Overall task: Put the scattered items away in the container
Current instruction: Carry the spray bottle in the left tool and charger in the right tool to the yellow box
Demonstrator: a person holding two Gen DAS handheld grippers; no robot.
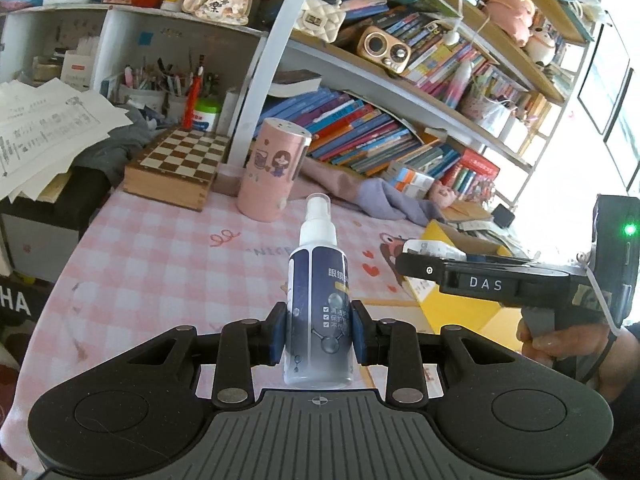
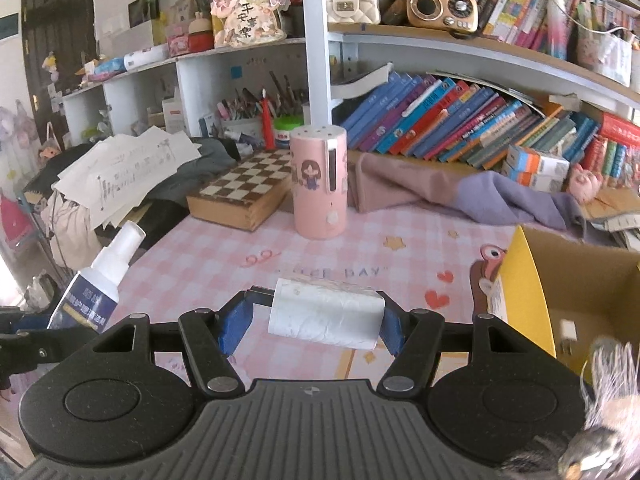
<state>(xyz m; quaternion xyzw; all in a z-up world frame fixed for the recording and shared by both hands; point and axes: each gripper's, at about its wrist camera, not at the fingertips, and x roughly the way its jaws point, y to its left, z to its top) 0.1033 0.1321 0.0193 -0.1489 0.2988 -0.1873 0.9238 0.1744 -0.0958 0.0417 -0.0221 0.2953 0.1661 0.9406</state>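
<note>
My left gripper (image 1: 318,332) is shut on a dark blue spray bottle (image 1: 318,300) with a white nozzle, held upright above the pink checked tablecloth (image 1: 168,264). In the right wrist view the same spray bottle (image 2: 96,284) leans at the far left. My right gripper (image 2: 312,320) is shut on a white roll of plastic bags (image 2: 326,314), held crosswise by its ends. The yellow cardboard box (image 2: 520,280) stands open at the right, with a small white charger (image 2: 568,330) inside. In the left wrist view the right gripper (image 1: 416,258) reaches over the yellow box (image 1: 440,232).
A pink cylinder holder (image 2: 318,182) and a wooden chessboard box (image 2: 244,186) stand at the back of the table. A purple cloth (image 2: 480,196) lies before rows of books (image 2: 440,120). Loose papers (image 2: 124,168) pile at the left. Something furry (image 2: 608,408) sits at the lower right.
</note>
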